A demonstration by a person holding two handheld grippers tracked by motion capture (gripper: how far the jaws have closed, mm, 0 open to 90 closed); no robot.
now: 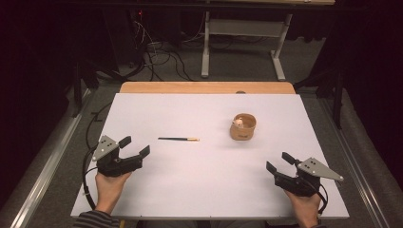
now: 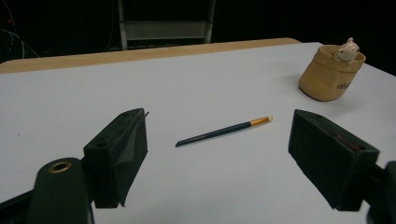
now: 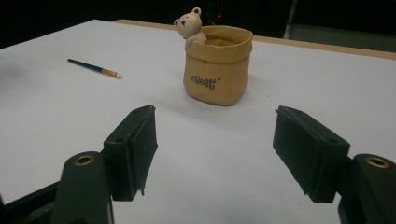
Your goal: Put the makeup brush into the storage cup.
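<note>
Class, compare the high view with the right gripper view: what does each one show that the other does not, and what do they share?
The high view alone shows both hands, the left gripper and right gripper from above with jaws apart, the grey floor with cables, and a table frame behind.

The right gripper view alone shows the lettering on the tan pot and the bear's face at its rim.

Both show the white table, the pot, the bear and the thin brush, lying apart from the pot.
</note>
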